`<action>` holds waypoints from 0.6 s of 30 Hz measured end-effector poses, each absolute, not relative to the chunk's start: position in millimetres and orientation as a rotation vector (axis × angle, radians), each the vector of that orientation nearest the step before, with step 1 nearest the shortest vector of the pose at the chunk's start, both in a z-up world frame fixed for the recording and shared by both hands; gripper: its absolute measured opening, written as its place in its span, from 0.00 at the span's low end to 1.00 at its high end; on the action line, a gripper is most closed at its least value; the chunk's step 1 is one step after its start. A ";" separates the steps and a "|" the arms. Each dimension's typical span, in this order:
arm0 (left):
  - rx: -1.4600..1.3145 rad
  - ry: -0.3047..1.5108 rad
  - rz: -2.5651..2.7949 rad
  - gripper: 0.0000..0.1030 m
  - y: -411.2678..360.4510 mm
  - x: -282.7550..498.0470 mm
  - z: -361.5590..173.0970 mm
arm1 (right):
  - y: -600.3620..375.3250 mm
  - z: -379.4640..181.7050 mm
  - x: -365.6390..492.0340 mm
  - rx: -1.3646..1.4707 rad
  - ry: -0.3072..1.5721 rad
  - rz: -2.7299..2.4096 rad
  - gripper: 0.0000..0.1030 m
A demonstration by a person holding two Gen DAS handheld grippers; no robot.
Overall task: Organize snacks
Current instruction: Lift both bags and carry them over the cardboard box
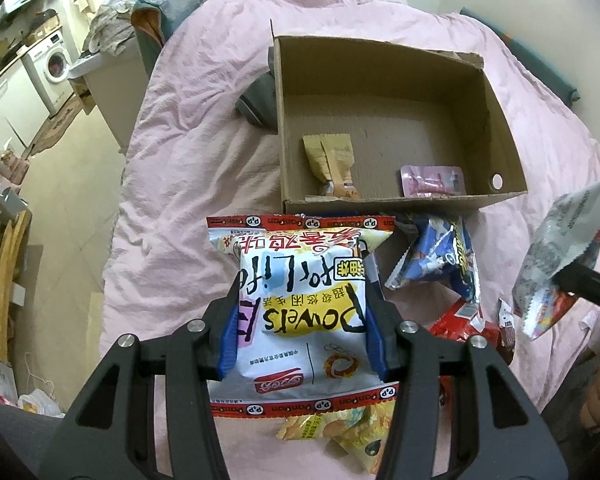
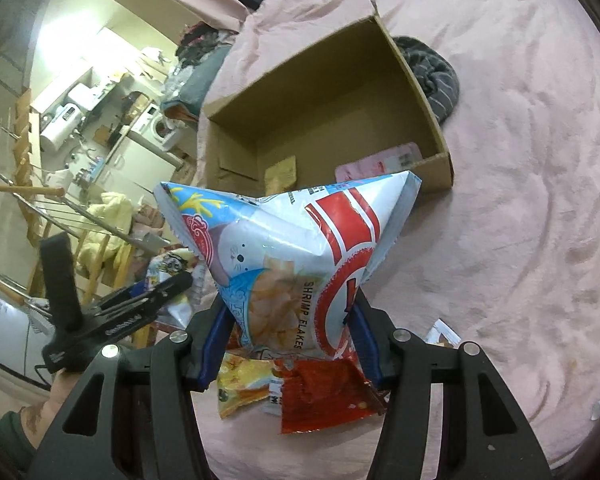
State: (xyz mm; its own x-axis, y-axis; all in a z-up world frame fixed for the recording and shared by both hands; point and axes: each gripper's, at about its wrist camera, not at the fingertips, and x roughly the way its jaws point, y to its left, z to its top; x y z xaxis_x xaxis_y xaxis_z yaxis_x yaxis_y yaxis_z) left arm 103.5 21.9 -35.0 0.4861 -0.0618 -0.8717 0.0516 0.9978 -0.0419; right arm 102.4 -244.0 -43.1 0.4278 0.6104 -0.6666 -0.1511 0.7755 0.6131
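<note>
Both cameras ride just behind their fingers and look down along them at the pink bed [image 1: 204, 92]. The left wrist view faces the cardboard box [image 1: 400, 200] squarely, upper centre of frame. The right wrist view sees the same box [image 2: 436, 168] from farther right, tilted. Both catch the kitchen at the left edge.

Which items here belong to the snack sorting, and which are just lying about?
Job: cardboard box; Dowels bag in left gripper; shrimp flakes bag in right gripper; loose packets.
Lying about: grey garment; washing machine.
</note>
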 end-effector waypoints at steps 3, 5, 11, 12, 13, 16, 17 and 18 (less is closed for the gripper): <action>-0.016 1.031 -0.066 0.45 21.3 102.3 -24.1 | -251.0 -30.7 100.0 0.533 0.949 0.499 0.55; -0.038 1.015 -0.080 0.45 19.3 104.2 -14.0 | -257.9 -20.6 101.1 0.564 0.885 0.501 0.55; -0.049 0.941 -0.089 0.45 12.5 119.9 17.0 | -267.6 -3.1 113.1 0.604 0.795 0.490 0.55; -0.053 0.934 -0.089 0.45 12.3 123.6 20.0 | -268.1 -0.9 117.0 0.603 0.786 0.484 0.55; -0.054 0.931 -0.089 0.45 12.0 125.7 21.5 | -268.2 0.2 120.6 0.601 0.781 0.482 0.55; -0.045 0.912 -0.081 0.45 9.4 137.0 26.3 | -269.2 0.8 128.3 0.599 0.769 0.480 0.55; -0.044 0.906 -0.083 0.45 8.2 142.2 28.1 | -269.0 1.9 130.8 0.597 0.767 0.480 0.55; -0.042 0.903 -0.083 0.45 7.0 145.8 29.2 | -269.2 1.9 135.1 0.598 0.763 0.476 0.55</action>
State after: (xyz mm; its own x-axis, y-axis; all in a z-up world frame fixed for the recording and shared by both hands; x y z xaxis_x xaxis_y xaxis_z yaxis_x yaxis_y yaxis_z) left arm 145.8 7.0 29.2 0.6166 -0.0896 -0.7822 0.0544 0.9960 -0.0712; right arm 135.1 -269.2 1.9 0.6333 0.5957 -0.4941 -0.1821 0.7352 0.6529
